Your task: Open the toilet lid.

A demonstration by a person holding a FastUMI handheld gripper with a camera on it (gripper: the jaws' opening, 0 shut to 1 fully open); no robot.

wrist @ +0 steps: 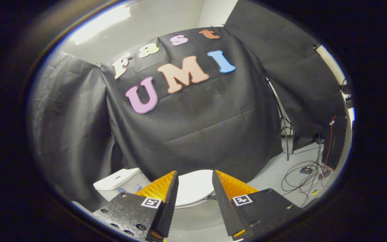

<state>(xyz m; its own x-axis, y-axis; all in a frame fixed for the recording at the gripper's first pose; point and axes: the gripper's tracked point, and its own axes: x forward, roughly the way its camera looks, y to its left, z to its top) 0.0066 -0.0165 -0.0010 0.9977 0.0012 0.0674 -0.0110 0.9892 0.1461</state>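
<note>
Toilet, white glossy ceramic w/ rounded plastic lid (193, 186): stands low against black cloth booth wall (193, 124). Lid down, flat on the bowl; its front curve shows in the gap between the claw's fingers and just beyond their tips. White boxy ceramic cistern (118, 179) sits to the left of the lid, behind the left finger; small blue mark on its front, not legible.

Claw (195, 174): two wedge fingers spread wide, nothing between them, no contact w/ lid or anything else. Hangs above and short of the lid, aimed across it toward the cloth.

Floor, pale grey (274, 174): right of toilet. Carries tangle of thin black and red cables (306, 174) plus a small dark box among them, well apart from toilet. Thin black stand legs (286, 134) at edge of cloth, near the cables.

Step in hand (judgement): approach. Lid not yet touched, task at its start.

Next move calls for (judgement): bring claw down and fwd to the lid's front lip, get one finger under the edge or pinch the rim, then lift in an arc back toward the cistern. Lip is thin and slick-looking, so grip may slide; exact seam between lid and seat is hidden behind the fingers, cannot tell its height from here.
</note>
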